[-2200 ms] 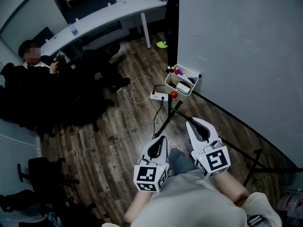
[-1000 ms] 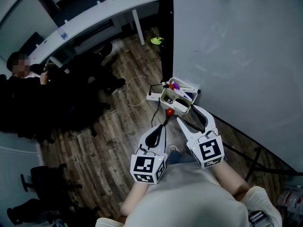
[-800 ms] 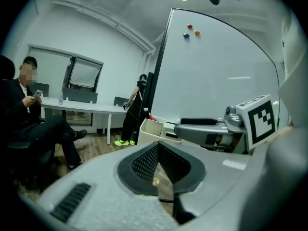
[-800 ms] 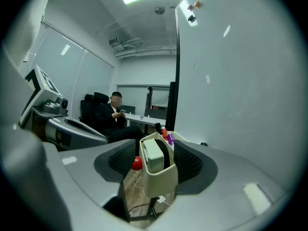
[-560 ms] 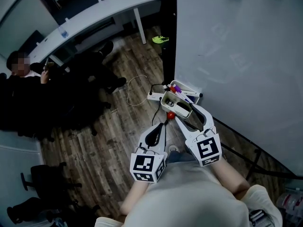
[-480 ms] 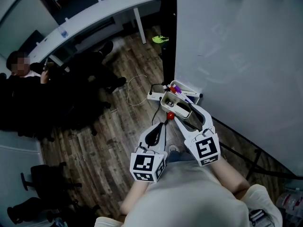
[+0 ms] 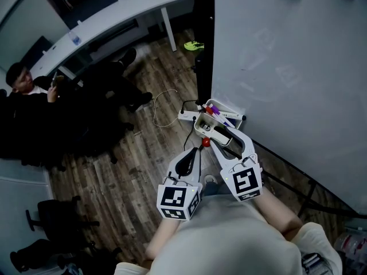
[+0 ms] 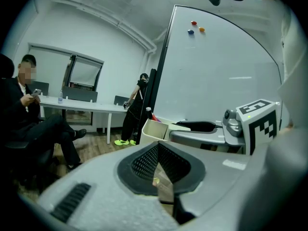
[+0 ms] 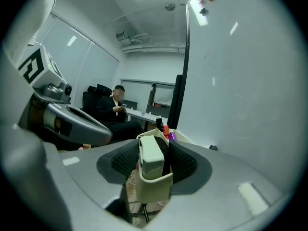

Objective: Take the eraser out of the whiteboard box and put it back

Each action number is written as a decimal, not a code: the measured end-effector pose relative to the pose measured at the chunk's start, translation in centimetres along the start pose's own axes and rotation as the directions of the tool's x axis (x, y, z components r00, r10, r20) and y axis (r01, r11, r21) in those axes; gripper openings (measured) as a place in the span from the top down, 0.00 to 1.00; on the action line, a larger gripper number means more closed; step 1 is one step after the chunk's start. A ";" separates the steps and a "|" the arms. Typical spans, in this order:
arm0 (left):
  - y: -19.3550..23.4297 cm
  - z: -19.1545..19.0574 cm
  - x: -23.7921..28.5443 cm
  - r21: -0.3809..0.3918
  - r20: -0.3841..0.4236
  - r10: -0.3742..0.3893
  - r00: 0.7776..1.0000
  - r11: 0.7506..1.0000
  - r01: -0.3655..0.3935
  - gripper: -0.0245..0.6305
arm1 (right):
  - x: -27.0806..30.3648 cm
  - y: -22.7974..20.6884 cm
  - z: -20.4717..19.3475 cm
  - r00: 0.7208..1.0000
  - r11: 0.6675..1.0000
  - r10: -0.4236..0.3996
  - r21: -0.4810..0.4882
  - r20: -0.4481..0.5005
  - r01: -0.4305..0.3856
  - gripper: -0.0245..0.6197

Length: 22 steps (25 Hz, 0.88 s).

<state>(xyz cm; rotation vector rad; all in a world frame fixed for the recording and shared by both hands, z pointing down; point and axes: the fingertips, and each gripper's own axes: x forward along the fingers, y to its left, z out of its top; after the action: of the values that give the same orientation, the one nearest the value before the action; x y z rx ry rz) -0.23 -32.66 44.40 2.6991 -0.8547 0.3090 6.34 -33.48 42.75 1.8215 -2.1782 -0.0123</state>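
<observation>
White eraser (image 9: 149, 159): stood in the whiteboard box (image 9: 154, 190).
Right gripper (image 7: 221, 133): jaws parted either side of the eraser, just closing in.
Left gripper (image 8: 159, 154): jaws pressed together, empty.

There is one whiteboard (image 7: 287, 67), and three magnets (image 8: 194, 22) are on it: one red, one blue, one orange. One whiteboard box (image 9: 154, 189) holds one eraser (image 9: 150, 158) and three marker caps (image 9: 165, 130) that can be counted: black, red, purple. One long white desk (image 7: 114, 16) carries one bottle (image 7: 71, 38). There is one seated person (image 7: 34, 107) and one standing person (image 8: 137, 105). One power strip (image 7: 188, 117) lies on the floor (image 7: 143, 171).
</observation>
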 end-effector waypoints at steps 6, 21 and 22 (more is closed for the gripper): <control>0.0 0.1 0.0 -0.004 0.001 0.000 1.000 1.000 0.000 0.96 | -0.1 0.1 0.2 1.000 1.000 0.009 -0.001 0.004 -0.009 0.69; -0.3 0.2 -0.7 -0.002 0.014 0.005 1.000 1.000 -0.004 0.96 | -0.7 0.0 0.7 1.000 1.000 -0.002 0.003 0.023 0.002 0.70; -0.3 0.2 -0.8 -0.001 0.014 0.005 1.000 1.000 -0.005 0.96 | -0.7 0.0 0.8 1.000 1.000 -0.003 0.002 0.025 0.003 0.70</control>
<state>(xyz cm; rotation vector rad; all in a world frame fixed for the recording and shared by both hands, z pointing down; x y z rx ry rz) -0.67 -32.11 43.92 2.7015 -0.8652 0.2906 6.22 -32.92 41.82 1.8354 -2.1928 -0.0330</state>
